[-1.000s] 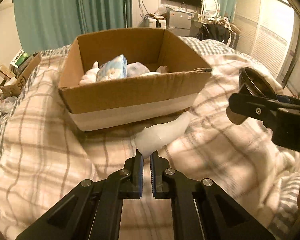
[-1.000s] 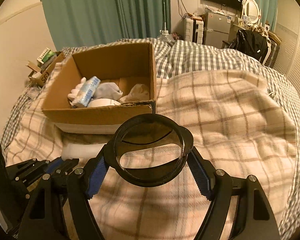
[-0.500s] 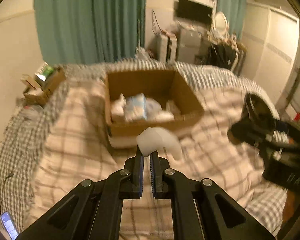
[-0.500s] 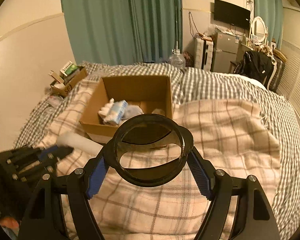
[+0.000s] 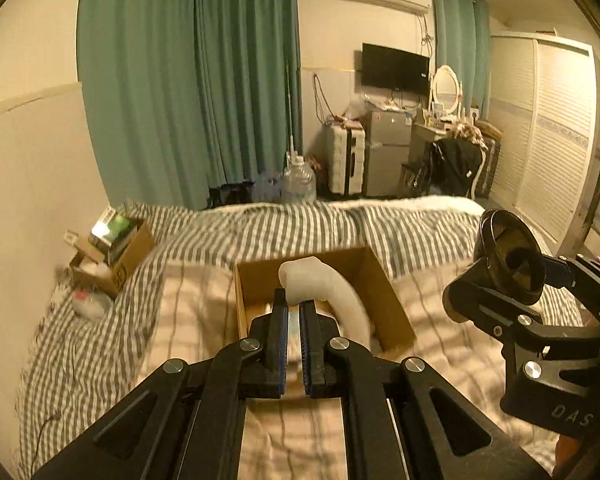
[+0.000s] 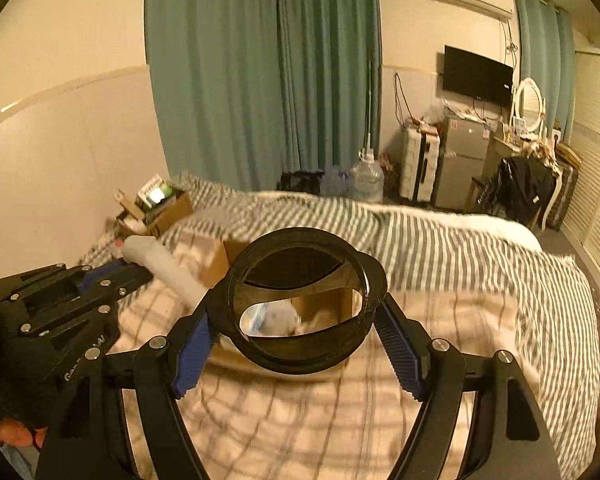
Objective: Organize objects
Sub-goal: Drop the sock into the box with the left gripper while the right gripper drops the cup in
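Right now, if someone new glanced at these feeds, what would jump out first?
The right gripper fills its view, shut on a dark ring-shaped container. The left gripper pinches a limp white foam-like tube that droops above the open cardboard box on the plaid blanket. Behind hang teal curtains.

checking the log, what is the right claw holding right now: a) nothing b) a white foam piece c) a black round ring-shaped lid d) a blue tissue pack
c: in the right wrist view the right claw has its blue pads pressed against both sides of the black ring-shaped lid, while the white foam piece is pinched in the left claw.
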Tool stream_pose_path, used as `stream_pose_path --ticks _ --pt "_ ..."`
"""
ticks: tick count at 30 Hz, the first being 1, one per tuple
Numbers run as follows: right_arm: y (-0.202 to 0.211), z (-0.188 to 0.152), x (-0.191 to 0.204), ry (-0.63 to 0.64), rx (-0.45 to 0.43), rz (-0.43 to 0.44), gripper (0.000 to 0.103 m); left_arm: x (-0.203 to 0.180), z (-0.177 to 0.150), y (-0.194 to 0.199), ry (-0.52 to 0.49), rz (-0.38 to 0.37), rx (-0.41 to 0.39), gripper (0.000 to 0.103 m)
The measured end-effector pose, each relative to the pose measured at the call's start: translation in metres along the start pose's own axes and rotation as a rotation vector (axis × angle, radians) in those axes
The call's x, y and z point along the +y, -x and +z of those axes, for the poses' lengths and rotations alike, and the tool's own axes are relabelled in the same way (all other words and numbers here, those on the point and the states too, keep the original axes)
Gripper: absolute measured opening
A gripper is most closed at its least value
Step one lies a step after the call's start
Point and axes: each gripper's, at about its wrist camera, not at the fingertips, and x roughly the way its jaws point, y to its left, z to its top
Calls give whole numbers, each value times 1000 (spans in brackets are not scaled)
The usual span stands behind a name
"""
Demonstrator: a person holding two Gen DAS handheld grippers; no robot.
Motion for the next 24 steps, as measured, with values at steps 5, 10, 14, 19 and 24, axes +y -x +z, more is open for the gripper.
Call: stream_pose_path --ticks 5,10,14,19,24 --pt "-25 27 2 32 -24 16 75 5 22 -26 7 6 -9 5" --pt "-68 35 -4 31 0 28 75 5 26 -67 0 13 16 0" --pt "-115 29 -10 30 50 29 75 4 19 -104 -12 25 51 0" --pt "-164 8 -20 19 117 25 75 6 3 -150 -13 32 120 0" --pt "-197 -11 -28 2 167 45 75 4 -16 -178 -14 19 173 0"
